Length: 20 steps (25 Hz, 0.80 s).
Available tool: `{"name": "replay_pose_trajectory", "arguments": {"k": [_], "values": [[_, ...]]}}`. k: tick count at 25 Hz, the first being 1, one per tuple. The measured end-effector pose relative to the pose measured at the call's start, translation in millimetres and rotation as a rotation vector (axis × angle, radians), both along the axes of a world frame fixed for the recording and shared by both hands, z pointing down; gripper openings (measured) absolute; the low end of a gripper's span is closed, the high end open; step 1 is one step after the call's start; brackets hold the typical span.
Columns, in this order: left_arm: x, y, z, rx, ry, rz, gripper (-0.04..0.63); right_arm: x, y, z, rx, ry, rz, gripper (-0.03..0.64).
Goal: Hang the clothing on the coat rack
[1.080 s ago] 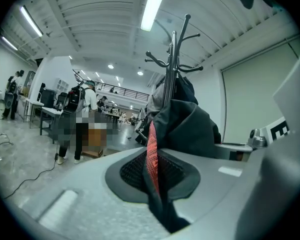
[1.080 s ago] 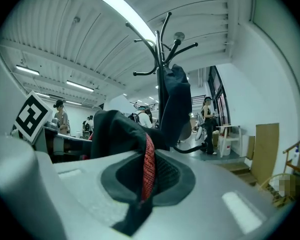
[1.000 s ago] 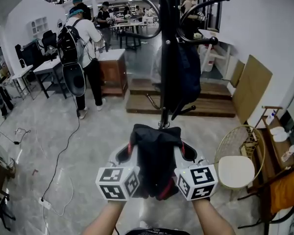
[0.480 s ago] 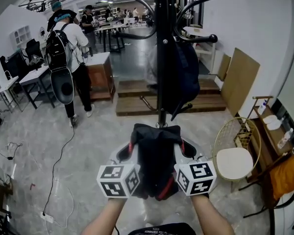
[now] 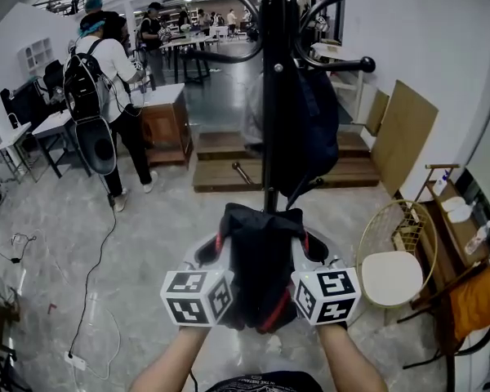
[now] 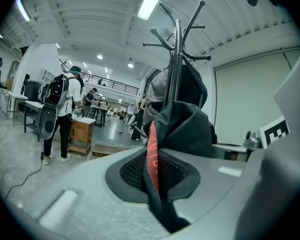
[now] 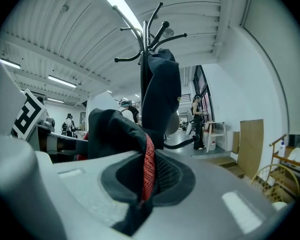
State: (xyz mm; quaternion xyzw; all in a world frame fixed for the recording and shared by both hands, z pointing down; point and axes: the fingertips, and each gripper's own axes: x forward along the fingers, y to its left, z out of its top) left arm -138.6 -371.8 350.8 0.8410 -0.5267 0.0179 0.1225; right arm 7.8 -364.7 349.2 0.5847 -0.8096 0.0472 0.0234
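The left gripper (image 6: 152, 170) is clamped narrow on a fold of black clothing with red trim (image 5: 260, 256). The right gripper (image 7: 146, 176) pinches the same clothing from the other side. The bundle is held low between them, just short of the foot of the coat rack (image 5: 275, 96). The rack's black pole rises straight ahead, with a dark coat (image 5: 312, 129) hanging on its right side and a curved hook (image 5: 224, 58) bare on the left. At far right a small wooden shelf (image 5: 456, 233) holds white bottles. A gold wire chair (image 5: 392, 278) stands close on the right, and a low wooden platform (image 5: 229, 174) lies behind the rack. Open grey floor (image 5: 159, 219) spreads left, crossed by a cable (image 5: 98, 276), toward a person with a backpack (image 5: 98, 80).
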Motion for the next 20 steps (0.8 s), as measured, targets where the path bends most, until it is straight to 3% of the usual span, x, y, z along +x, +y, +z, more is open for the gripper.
{"name": "replay_pose_trajectory", "arguments": {"k": [20], "values": [[18,-29,2,-0.018,0.03,0.031,0.031,-9,-29,8,-0.01,0.003,-0.064,0.018]]}}
